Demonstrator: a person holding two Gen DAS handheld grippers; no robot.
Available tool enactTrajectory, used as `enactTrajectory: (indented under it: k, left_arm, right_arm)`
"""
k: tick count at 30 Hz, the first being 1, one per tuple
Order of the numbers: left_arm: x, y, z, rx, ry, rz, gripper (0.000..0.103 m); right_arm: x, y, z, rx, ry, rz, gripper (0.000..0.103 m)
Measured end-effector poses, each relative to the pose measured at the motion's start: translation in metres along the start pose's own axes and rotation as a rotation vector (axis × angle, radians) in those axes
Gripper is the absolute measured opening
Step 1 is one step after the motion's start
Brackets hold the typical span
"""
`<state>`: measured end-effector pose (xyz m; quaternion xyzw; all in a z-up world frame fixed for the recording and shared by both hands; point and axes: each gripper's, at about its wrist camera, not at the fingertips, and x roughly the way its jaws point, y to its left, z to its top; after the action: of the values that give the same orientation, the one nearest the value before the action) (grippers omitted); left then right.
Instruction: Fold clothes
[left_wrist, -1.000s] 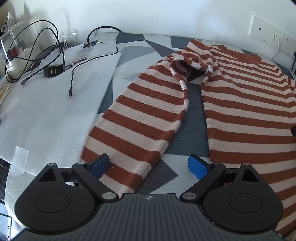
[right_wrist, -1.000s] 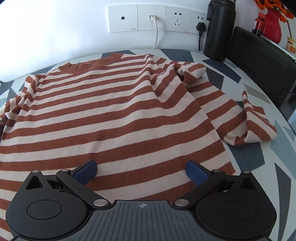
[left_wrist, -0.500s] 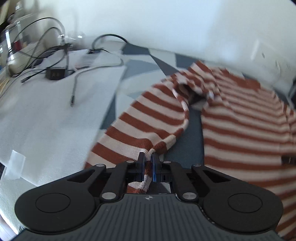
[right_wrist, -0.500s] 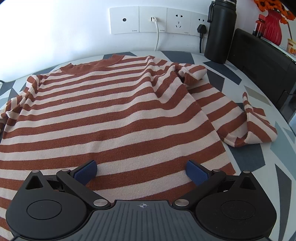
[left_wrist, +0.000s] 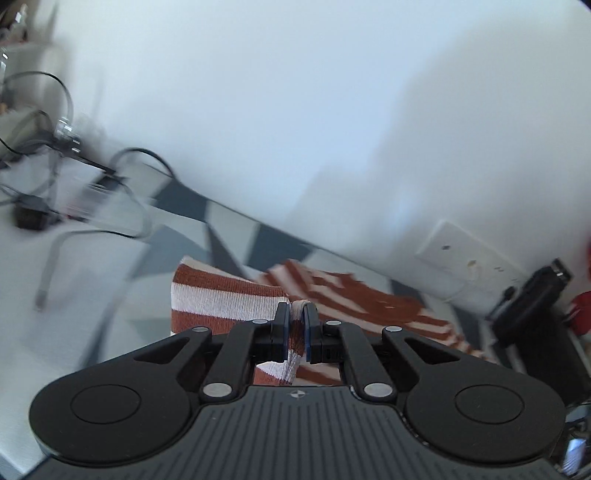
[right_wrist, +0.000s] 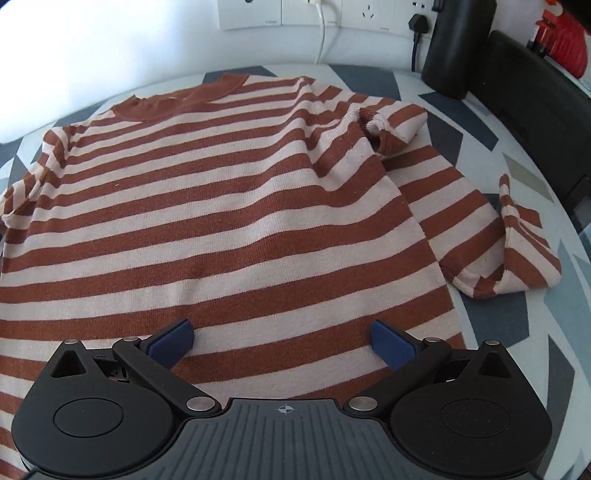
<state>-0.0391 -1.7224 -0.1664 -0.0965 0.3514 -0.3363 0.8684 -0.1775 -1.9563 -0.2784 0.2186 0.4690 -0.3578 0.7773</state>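
Note:
A rust-and-cream striped sweater (right_wrist: 221, 206) lies spread flat on the patterned table, neckline toward the wall, its right sleeve (right_wrist: 495, 240) folded back on itself at the right. My right gripper (right_wrist: 282, 341) hovers open over the sweater's lower body, nothing between its blue pads. In the left wrist view my left gripper (left_wrist: 296, 334) is shut on the left sleeve (left_wrist: 221, 299), lifted off the table and tilted; the sleeve's cuff end shows pinched between the pads. The sweater's body (left_wrist: 354, 299) lies beyond, blurred.
Black cables (left_wrist: 92, 206) and a charger lie on a white sheet at the far left. Wall sockets (right_wrist: 314, 14), a black bottle (right_wrist: 458, 48), a black box (right_wrist: 535, 110) and a red object (right_wrist: 565, 48) stand along the back right.
My left gripper went from open over the sleeve to shut on it, then lifted and swung it up toward the right. The right gripper moved slightly forward, still open.

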Motion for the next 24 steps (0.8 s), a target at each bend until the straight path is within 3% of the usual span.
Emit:
enactTrajectory:
  k: [7, 9, 11, 12, 14, 17, 22, 24]
  left_arm:
    - [0.073, -0.085, -0.017, 0.153, 0.102, -0.231, 0.009]
    - [0.106, -0.099, -0.030, 0.188, 0.215, -0.283, 0.011]
    - [0.133, -0.107, -0.042, 0.205, 0.369, -0.279, 0.030]
    - [0.129, -0.103, -0.041, 0.202, 0.360, -0.269, 0.037]
    - [0.113, -0.089, -0.036, 0.189, 0.301, -0.245, 0.071]
    - [0.089, -0.069, -0.028, 0.170, 0.213, -0.208, 0.088]
    - [0.050, -0.035, -0.014, 0.139, 0.066, -0.148, 0.092]
    - [0.053, -0.018, -0.018, 0.188, 0.081, -0.016, 0.091]
  right_arm:
    - [-0.001, -0.028, 0.003, 0.030, -0.022, -0.101, 0.102]
    - [0.001, -0.037, 0.004, 0.050, -0.013, -0.082, 0.102]
    - [0.002, -0.046, 0.006, 0.070, -0.004, -0.064, 0.102]
    - [0.003, -0.049, 0.007, 0.077, 0.000, -0.056, 0.102]
    - [0.003, -0.052, 0.009, 0.086, 0.010, -0.041, 0.102]
    - [0.004, -0.054, 0.009, 0.077, 0.002, -0.027, 0.102]
    - [0.003, -0.053, 0.011, 0.129, -0.018, -0.013, 0.102]
    - [-0.004, -0.047, 0.011, 0.132, -0.049, 0.004, 0.102]
